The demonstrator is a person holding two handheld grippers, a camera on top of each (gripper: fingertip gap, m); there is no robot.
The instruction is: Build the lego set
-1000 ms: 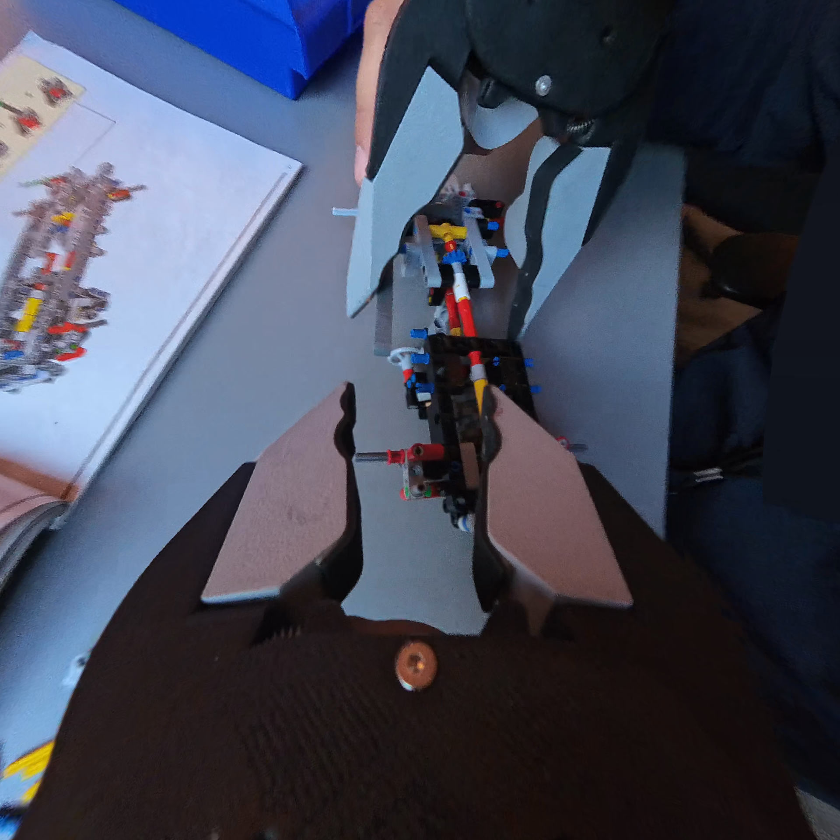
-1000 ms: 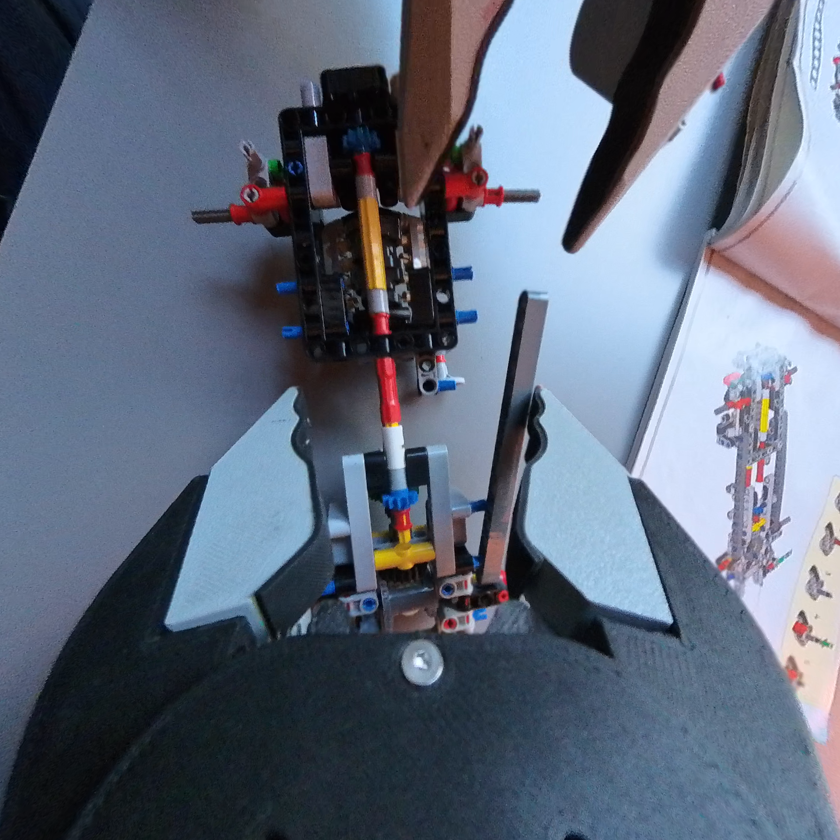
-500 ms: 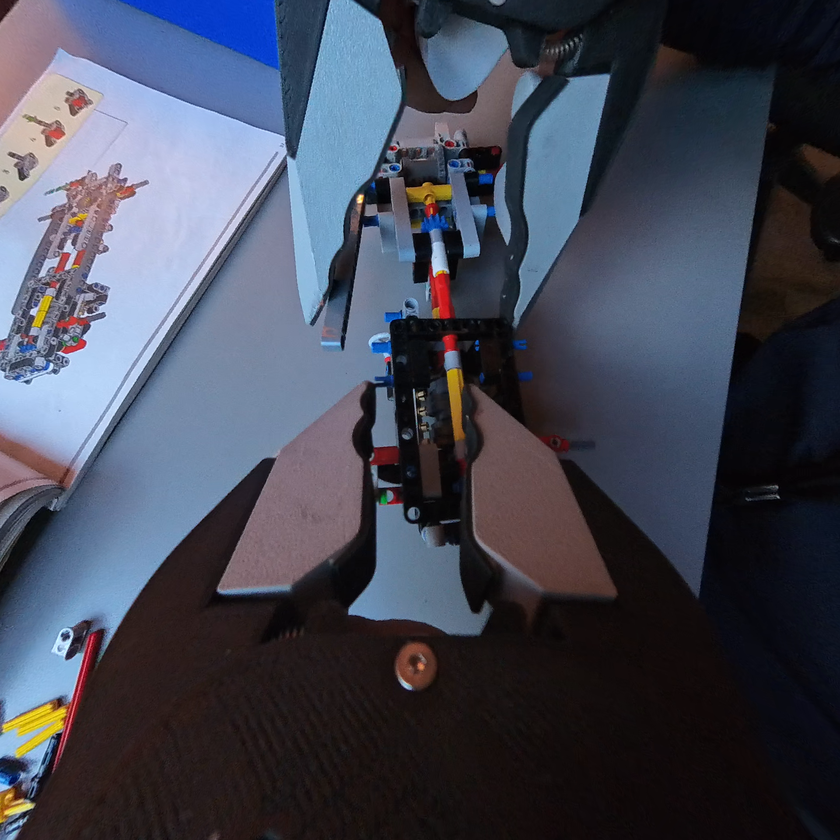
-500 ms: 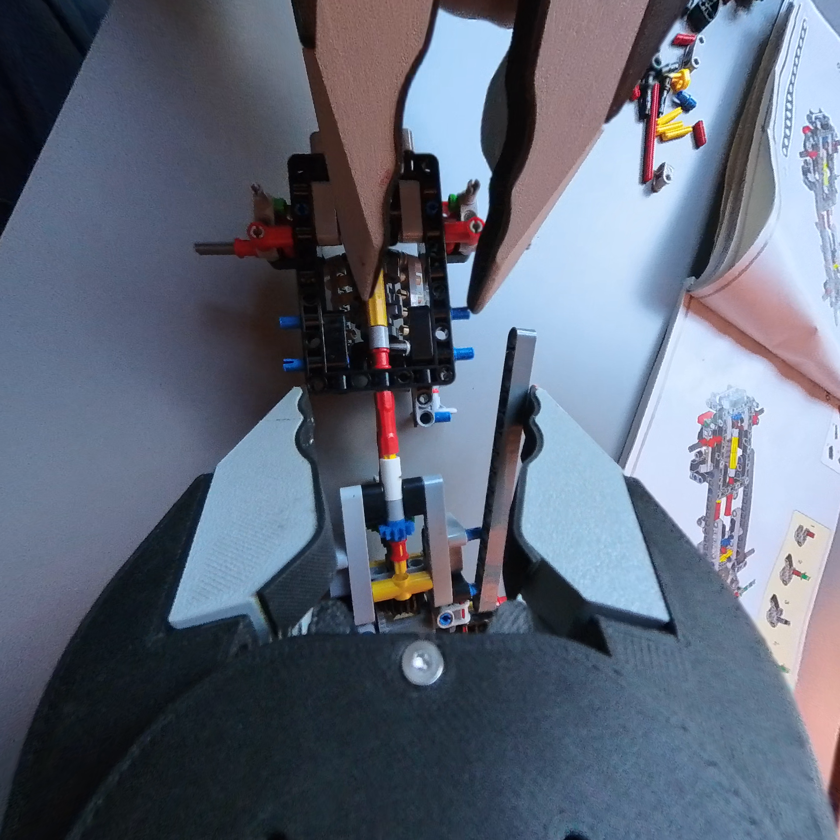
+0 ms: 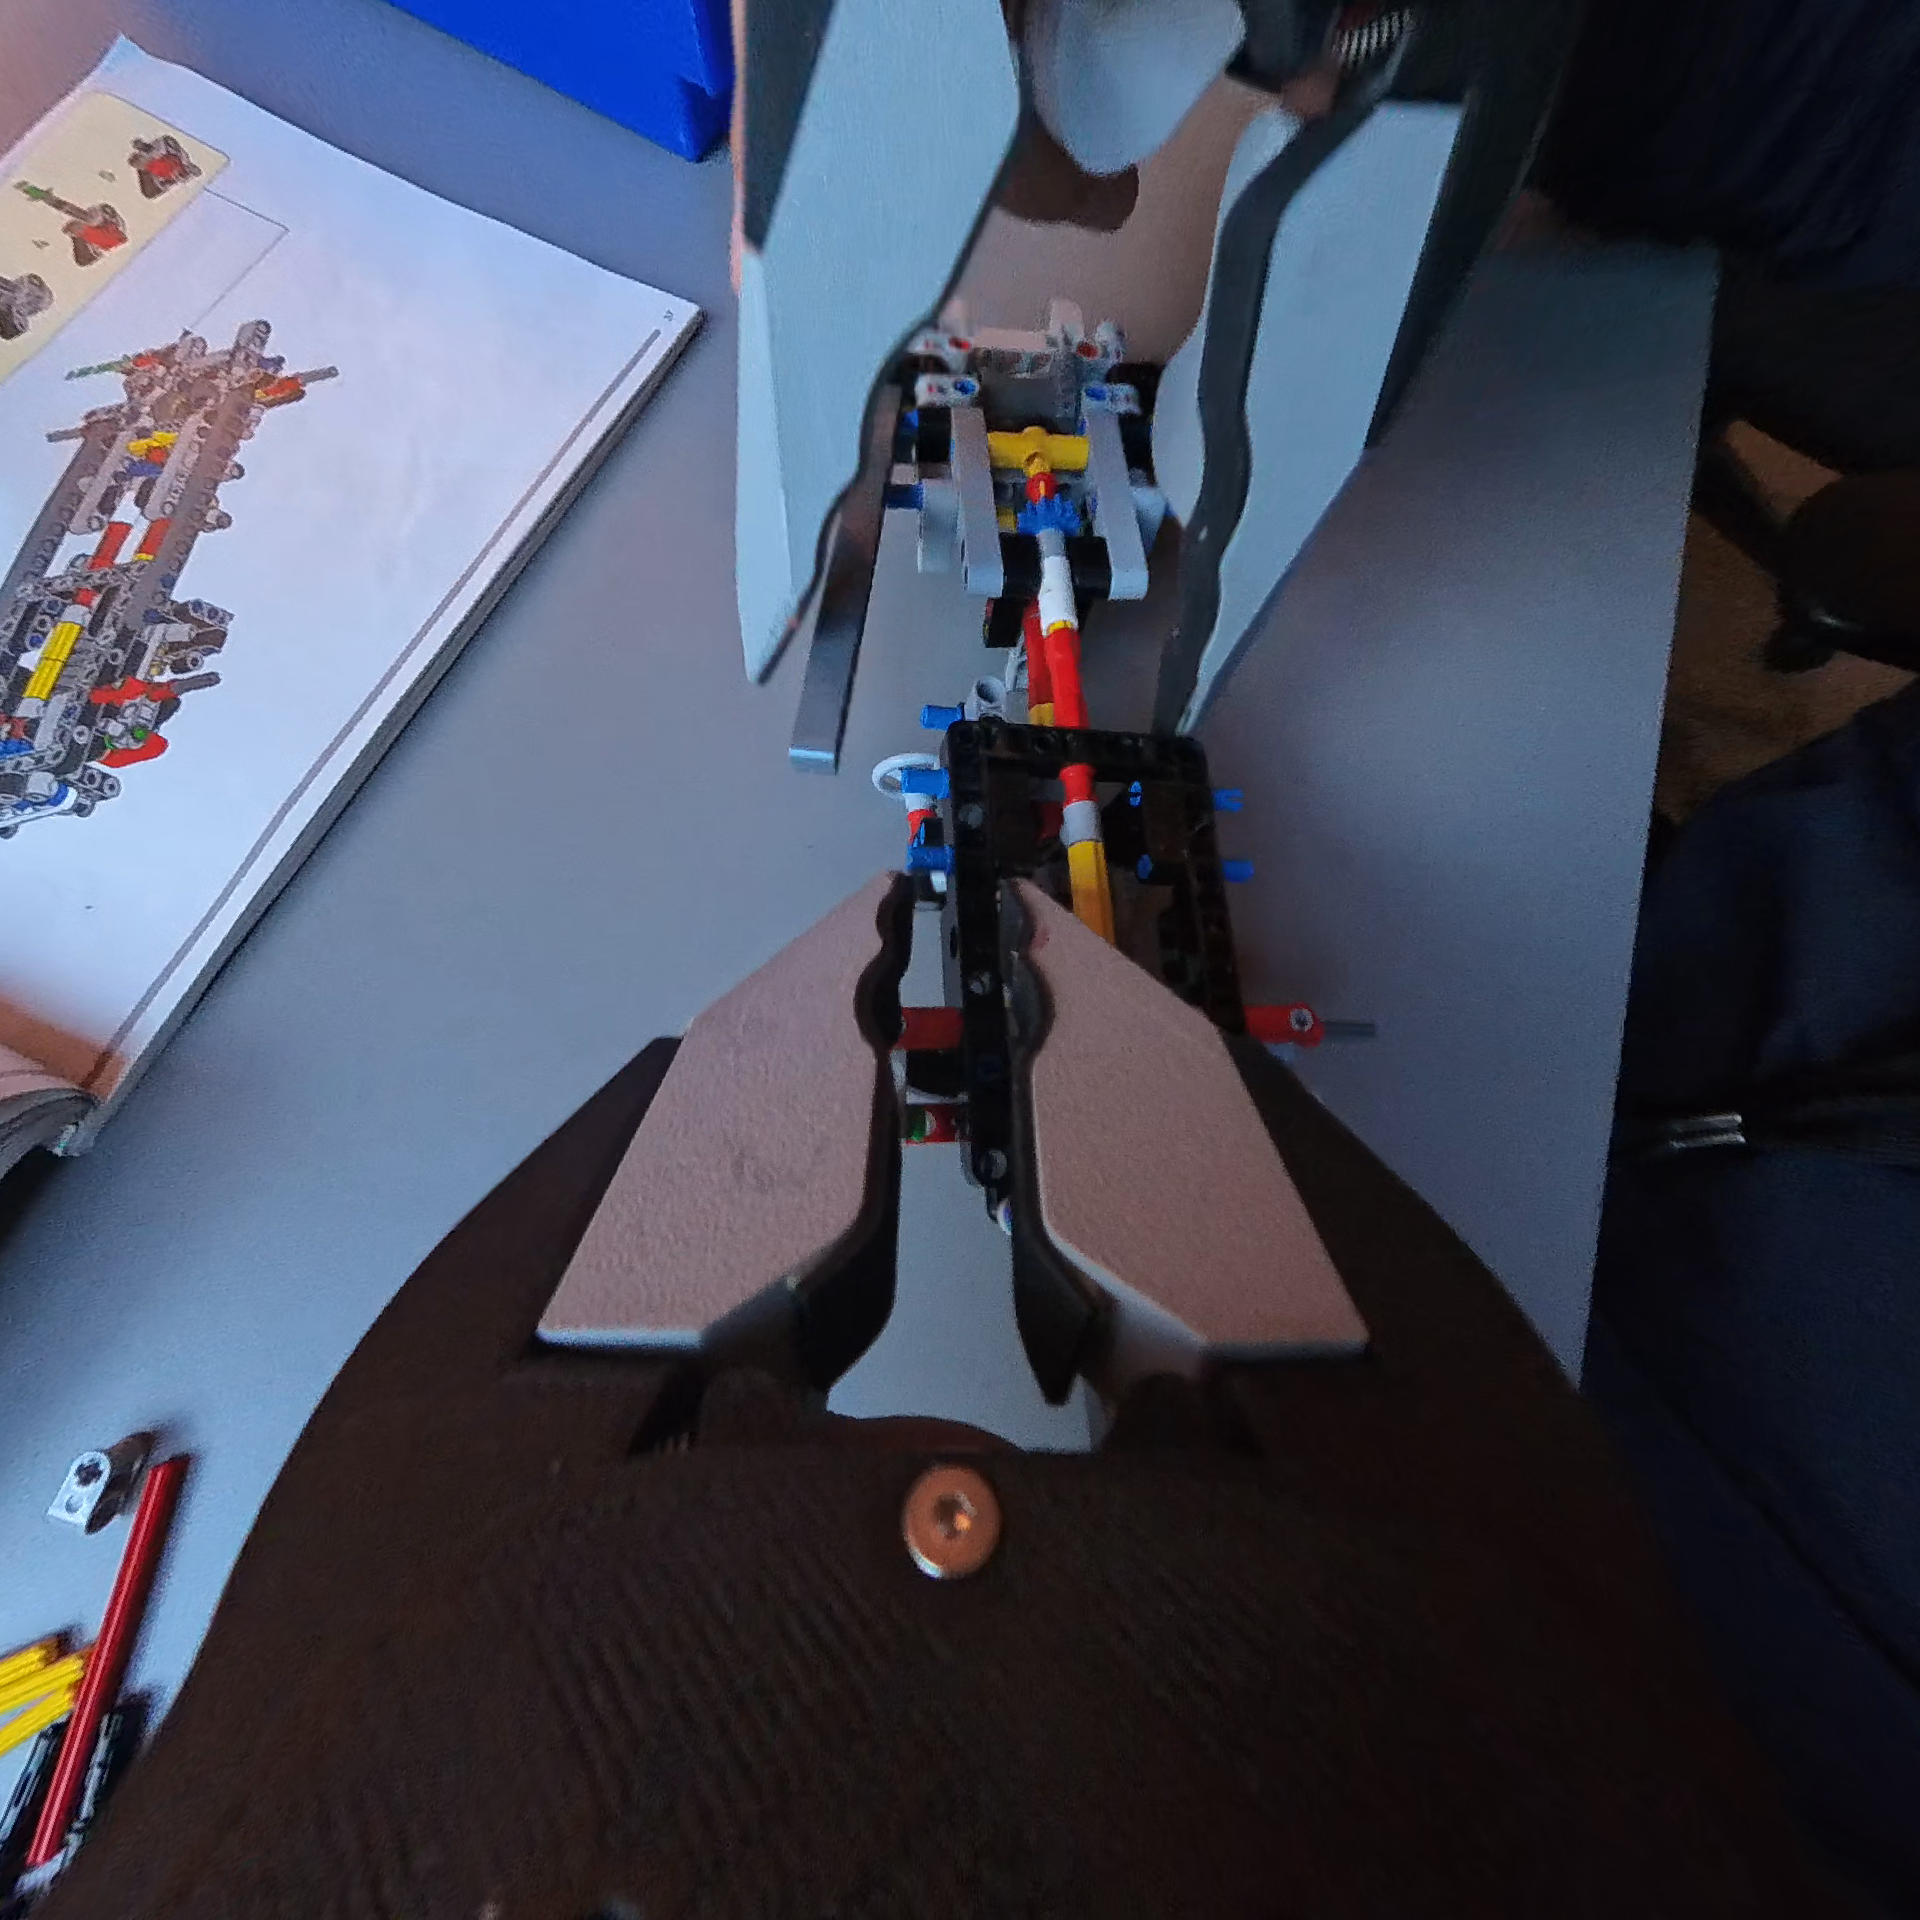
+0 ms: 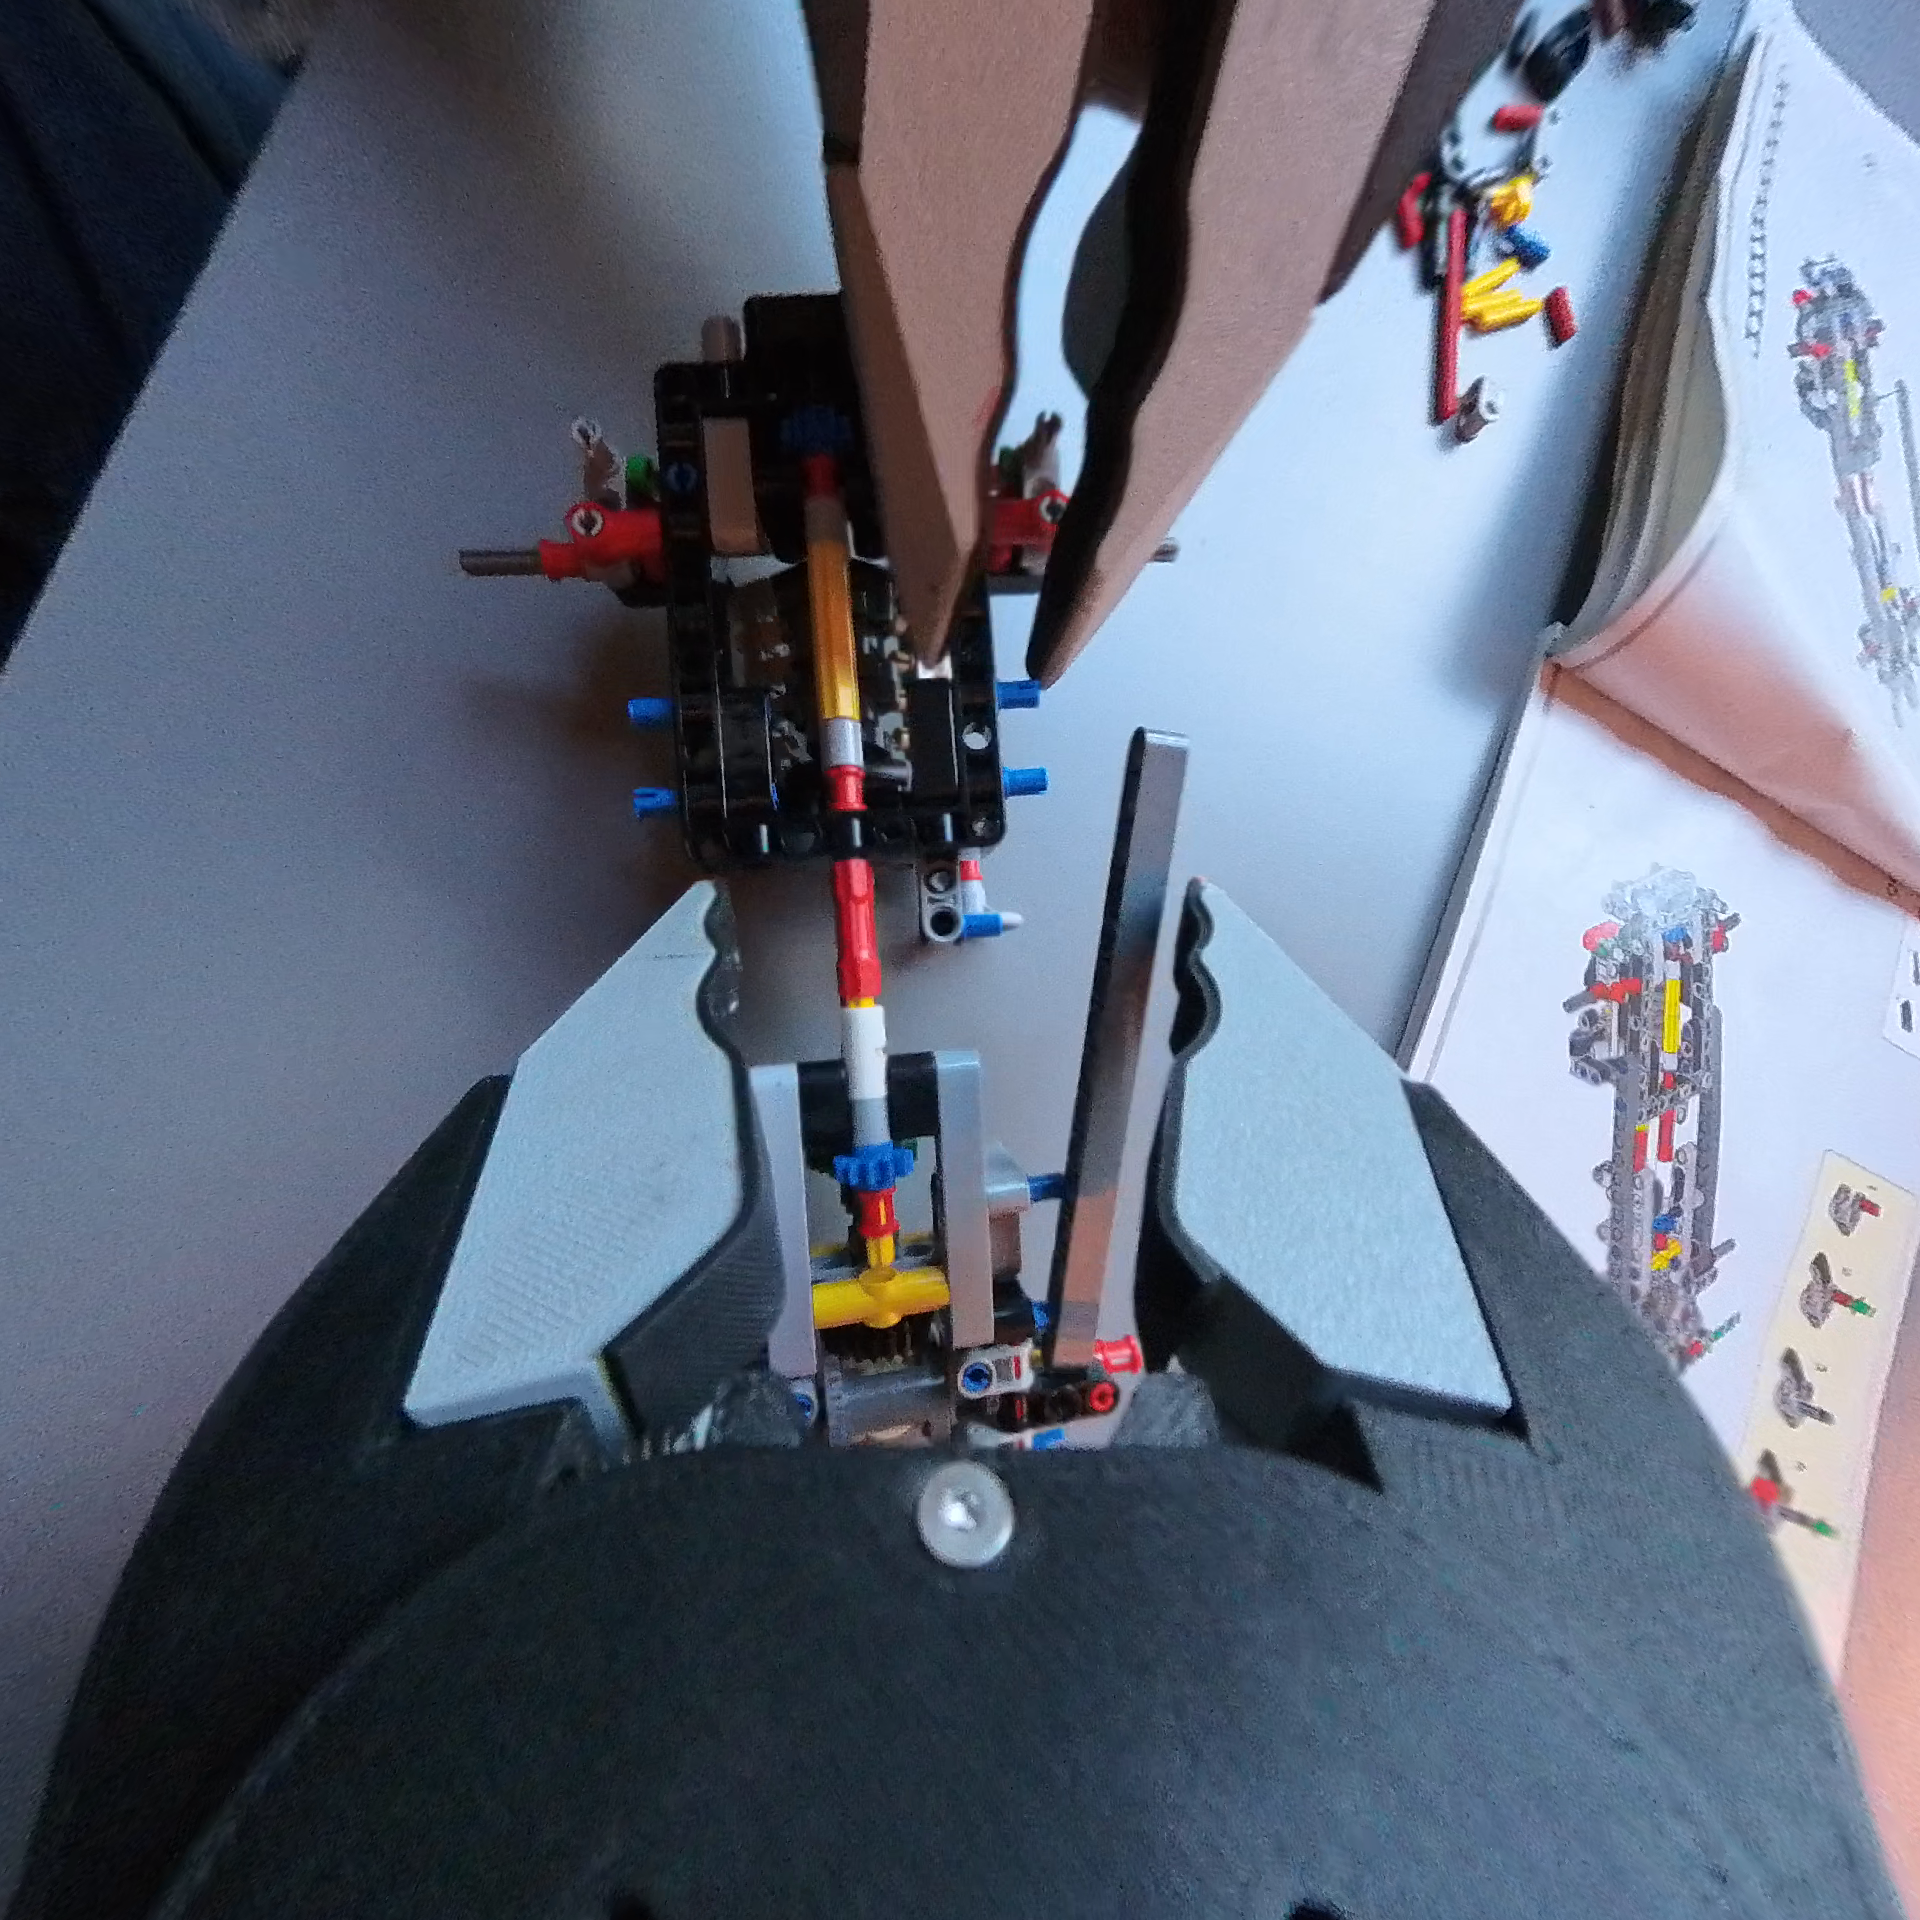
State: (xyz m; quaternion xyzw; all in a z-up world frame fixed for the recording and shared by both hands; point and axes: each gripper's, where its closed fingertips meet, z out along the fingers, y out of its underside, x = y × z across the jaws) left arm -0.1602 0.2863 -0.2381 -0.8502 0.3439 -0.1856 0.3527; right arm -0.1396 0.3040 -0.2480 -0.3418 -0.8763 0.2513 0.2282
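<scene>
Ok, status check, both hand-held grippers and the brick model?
Left hand-held gripper clamped on black frame. Right hand-held gripper open around grey end. Grey beam beside its finger.

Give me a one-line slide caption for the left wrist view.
Left gripper clamps one side of a black frame in a brick-built model, facing the right gripper.

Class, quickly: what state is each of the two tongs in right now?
Left tongs: closed on the side beam of the black frame.
Right tongs: open around the grey end of the brick assembly.
</scene>
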